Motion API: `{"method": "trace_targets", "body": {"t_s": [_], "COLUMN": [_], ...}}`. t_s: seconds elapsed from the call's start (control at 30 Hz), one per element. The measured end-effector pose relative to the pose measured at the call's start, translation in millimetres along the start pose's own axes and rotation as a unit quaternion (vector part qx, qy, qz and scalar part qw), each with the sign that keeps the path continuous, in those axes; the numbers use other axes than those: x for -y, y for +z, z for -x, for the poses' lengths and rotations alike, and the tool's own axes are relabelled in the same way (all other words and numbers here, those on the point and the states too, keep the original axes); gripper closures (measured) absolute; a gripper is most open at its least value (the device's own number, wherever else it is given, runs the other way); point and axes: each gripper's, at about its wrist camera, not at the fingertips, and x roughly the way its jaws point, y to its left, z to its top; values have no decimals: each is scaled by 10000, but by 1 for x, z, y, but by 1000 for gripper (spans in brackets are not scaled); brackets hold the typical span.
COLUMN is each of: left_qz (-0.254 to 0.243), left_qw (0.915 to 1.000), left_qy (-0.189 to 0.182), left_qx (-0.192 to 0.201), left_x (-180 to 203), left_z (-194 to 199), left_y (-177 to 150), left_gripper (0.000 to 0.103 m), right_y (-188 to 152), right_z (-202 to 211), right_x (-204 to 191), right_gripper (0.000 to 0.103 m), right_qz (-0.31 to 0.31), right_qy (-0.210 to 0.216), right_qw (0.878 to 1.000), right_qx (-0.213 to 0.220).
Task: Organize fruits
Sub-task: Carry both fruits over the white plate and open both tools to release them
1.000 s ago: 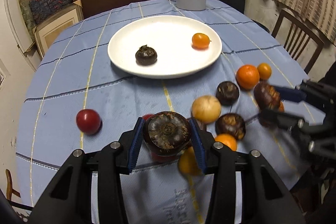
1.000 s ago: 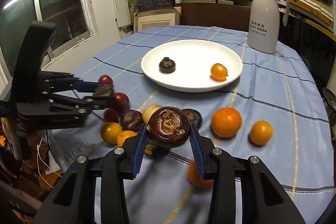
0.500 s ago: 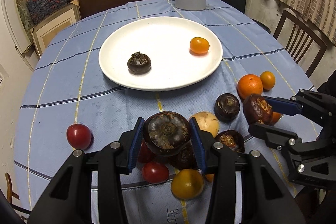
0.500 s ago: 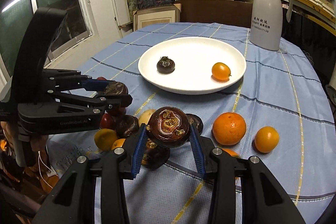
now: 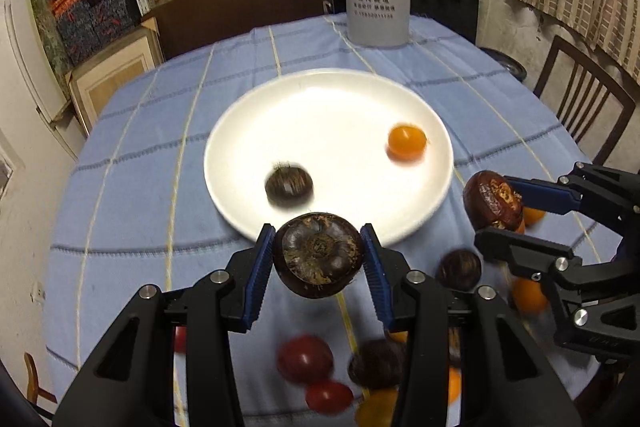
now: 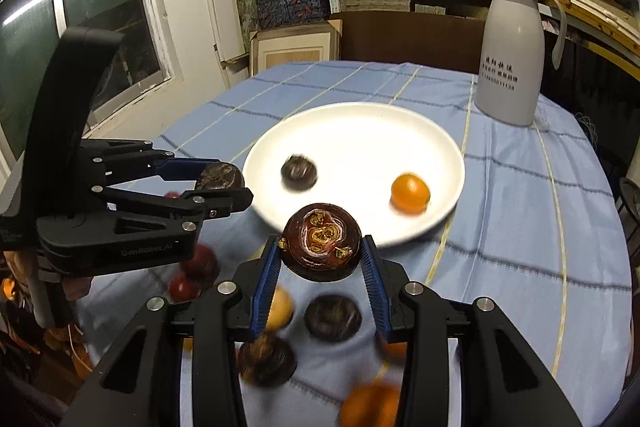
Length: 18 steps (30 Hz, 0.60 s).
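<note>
I've got a dark fruit (image 5: 318, 254) pinched in left gripper (image 5: 318, 259), another (image 6: 320, 241) in right gripper (image 6: 320, 259), both near plate (image 5: 240, 131). Looks firm, light; hold across middle.

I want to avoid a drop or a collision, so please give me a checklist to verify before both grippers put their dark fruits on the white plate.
1. Left gripper grips its dark fruit between both blue pads: ok.
2. Right gripper grips its dark fruit between both pads: ok.
3. White plate has free room; only one small dark fruit and one small orange fruit lie on it, far apart: ok.
4. Grippers stand apart, one toward each side of the plate's near rim: ok.
5. Height of the held fruits above the plate: cannot tell.
6. White jug stands behind the plate, out of the path: ok.
</note>
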Motion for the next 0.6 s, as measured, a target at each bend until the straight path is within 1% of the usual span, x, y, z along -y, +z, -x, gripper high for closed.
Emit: {"method": "trace_targets", "body": {"t_s": [0.2,0.33,0.43,0.53,0.6], "left_qz": [38,136,205,279,292], "left_qw": [10000,9999,9996,9990,9983], "left_qy": [64,8,-2,87,218], "left_qx": [63,-49,-219,-349,-450], "left_x": [-8,-15,-21,-28,-30], "left_z": [-13,-31,-51,-70,-84], "left_y": [25,38,50,64,73], "left_gripper": [60,60,60,60,60], "right_y": [24,38,52,67,73], "right_z": [-15,-28,-46,-70,-86], "right_x": [11,20,29,37,41], "right_gripper": [62,62,62,62,62], "right_qz": [-115,-169,-214,-241,-238], "right_qy": [-28,-45,-159,-310,-418], "right_qw": [9999,9998,9995,9984,9975], "right_qx": [61,6,-185,-398,-524]}}
